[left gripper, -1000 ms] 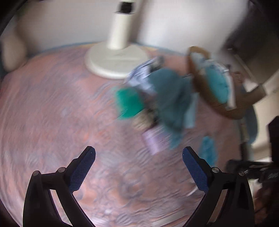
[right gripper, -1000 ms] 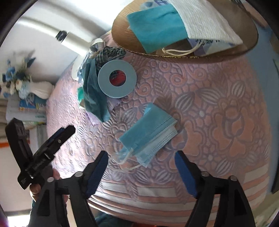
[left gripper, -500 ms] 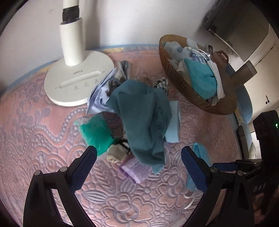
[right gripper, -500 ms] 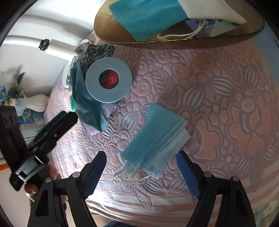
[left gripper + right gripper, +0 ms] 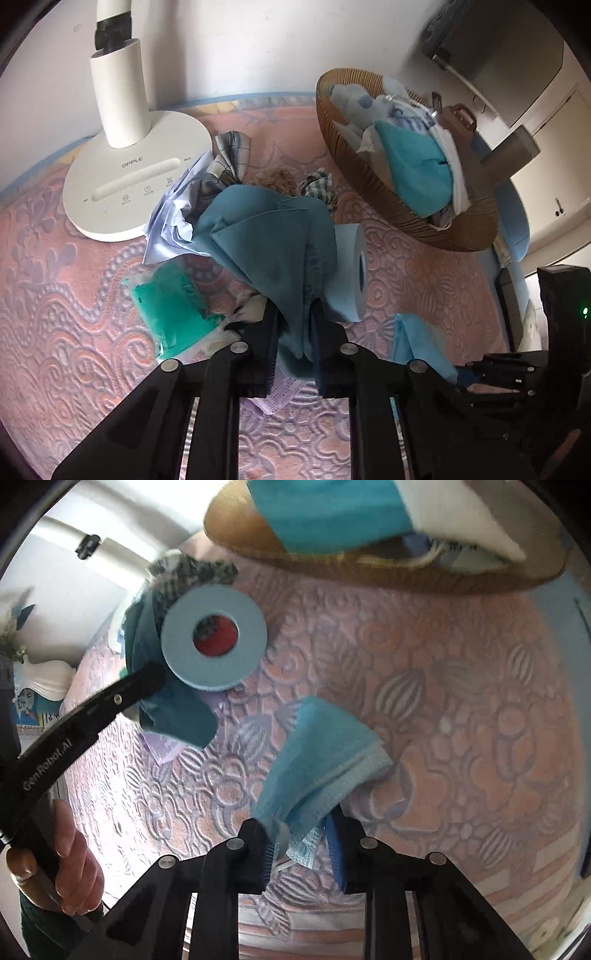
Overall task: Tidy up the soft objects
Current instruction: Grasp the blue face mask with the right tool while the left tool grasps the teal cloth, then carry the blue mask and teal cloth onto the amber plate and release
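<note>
**Both claws taking hold, pile only partly sorted**

Nearest the left wrist camera, the left gripper [image 5: 293, 328] is sitting all but fully closed, its jaws pinching the lower fold of the teal cloth [image 5: 273, 240], which is draping up and away over the heap. In the right wrist view, the right gripper [image 5: 301, 843] is closing its jaws onto the near end of the blue face mask [image 5: 321, 764]; the mask is bunching between the pads, with its far end lying on the pink embossed tablecloth [image 5: 461, 709].

Just beyond the left claw, several soft things are waiting loose on the cloth: a green packet [image 5: 170, 306] to the left, a blue roll [image 5: 349, 273] touching the teal cloth on the right, crumpled pale paper and a checked fabric [image 5: 229, 158] further back, beside the white lamp base [image 5: 133, 184].

Farthest off, the wicker basket [image 5: 388, 195] is already holding a turquoise cloth, a white cloth and some pale items, so part of the sorting looks done. Judging from this, the job is somewhere in its middle: two pieces are being gripped, neither is yet in the basket, and the rest of the heap is waiting its turn.
</note>
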Tool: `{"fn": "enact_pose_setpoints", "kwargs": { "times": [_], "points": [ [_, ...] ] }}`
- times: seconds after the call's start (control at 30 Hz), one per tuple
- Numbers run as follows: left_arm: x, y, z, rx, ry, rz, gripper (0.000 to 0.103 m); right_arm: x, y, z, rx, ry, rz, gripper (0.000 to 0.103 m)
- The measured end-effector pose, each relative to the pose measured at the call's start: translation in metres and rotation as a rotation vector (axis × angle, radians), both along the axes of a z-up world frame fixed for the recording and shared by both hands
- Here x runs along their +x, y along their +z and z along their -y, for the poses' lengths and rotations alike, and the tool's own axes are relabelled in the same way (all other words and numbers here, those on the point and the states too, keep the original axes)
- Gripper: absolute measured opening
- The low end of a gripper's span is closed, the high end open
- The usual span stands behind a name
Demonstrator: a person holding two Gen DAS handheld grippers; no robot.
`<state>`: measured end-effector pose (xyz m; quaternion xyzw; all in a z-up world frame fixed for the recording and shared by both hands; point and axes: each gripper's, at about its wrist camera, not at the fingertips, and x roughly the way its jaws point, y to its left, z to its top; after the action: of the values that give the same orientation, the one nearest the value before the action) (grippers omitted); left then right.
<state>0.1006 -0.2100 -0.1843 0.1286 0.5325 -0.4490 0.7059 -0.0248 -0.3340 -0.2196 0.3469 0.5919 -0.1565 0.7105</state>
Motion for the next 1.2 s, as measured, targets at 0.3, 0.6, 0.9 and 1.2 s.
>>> {"fn": "enact_pose_setpoints", "kwargs": {
  "times": [0.3,0.6,0.9,1.2],
  "points": [
    [-0.006,0.028,-0.032,-0.049,0.084,0.04,0.009,-0.005,0.036,0.001,-0.072,0.027,0.084,0.016],
    [-0.018,0.068,-0.036,-0.119,0.129,0.076,0.009,-0.032,0.087,0.017,-0.118,0.101,0.166,0.016],
    [-0.033,0.115,0.014,-0.156,0.081,0.19,0.009,-0.043,0.155,0.054,-0.279,0.108,0.267,0.016],
    [-0.041,0.141,0.073,-0.181,0.026,0.266,0.009,-0.032,0.184,0.109,-0.384,0.055,0.279,0.016]
  ]
}}
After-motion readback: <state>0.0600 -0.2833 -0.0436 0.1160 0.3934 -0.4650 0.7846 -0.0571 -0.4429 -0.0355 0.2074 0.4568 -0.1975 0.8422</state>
